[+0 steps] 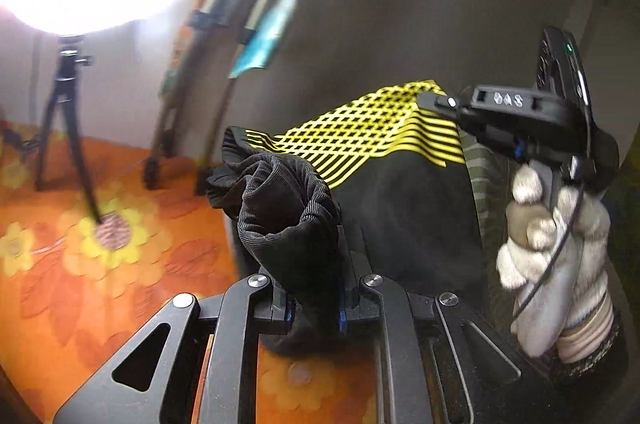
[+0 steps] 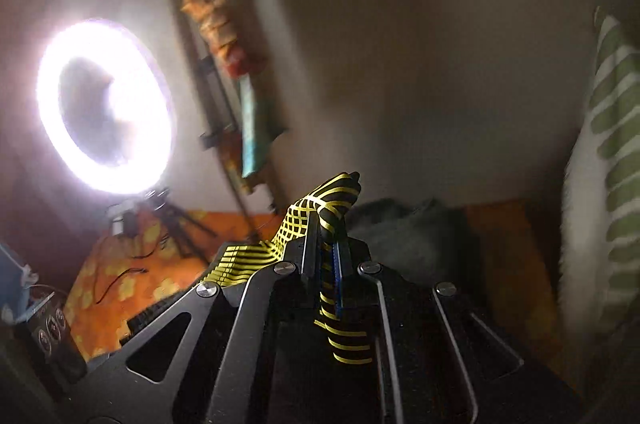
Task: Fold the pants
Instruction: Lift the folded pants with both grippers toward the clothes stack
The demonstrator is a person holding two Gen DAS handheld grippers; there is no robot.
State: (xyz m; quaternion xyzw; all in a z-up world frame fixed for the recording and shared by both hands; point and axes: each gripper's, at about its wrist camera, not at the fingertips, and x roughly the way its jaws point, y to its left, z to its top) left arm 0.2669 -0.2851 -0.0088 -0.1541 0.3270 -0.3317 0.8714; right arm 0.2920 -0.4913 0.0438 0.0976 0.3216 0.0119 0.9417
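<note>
The pants (image 1: pixel 360 151) are up in the air, above the orange flowered cloth (image 1: pixel 80 244). The left gripper (image 1: pixel 314 304) has its fingers squeezed on a bunched black part. The right gripper (image 2: pixel 326 256) pinches the yellow-striped edge. It looks like the spreading step. Next, lay the pants flat.

right gripper (image 1: pixel 440 100) side: pale marks at about 3 o'clock in the left wrist view, the last one reads like "S", the rest too blurry.
anything else: nope, nothing readable.
</note>
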